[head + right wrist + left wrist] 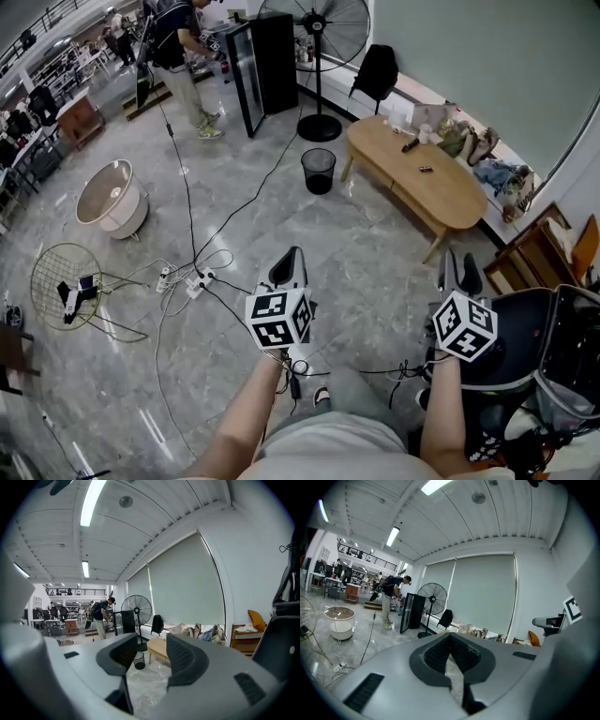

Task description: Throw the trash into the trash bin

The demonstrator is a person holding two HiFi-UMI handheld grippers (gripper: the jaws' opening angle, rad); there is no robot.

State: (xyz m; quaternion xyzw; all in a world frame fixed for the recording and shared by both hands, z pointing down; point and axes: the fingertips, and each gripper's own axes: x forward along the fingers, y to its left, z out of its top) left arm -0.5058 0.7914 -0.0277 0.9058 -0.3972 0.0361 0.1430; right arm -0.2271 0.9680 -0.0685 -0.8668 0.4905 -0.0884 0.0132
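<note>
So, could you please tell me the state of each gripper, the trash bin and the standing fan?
left gripper: jaws together.
right gripper: jaws apart, nothing between them.
trash bin: upright, top open.
standing fan: upright; whether it spins cannot be told.

glossy floor (pixel 375 253), wooden table (pixel 450 192), mesh trash bin (pixel 319 171)
</note>
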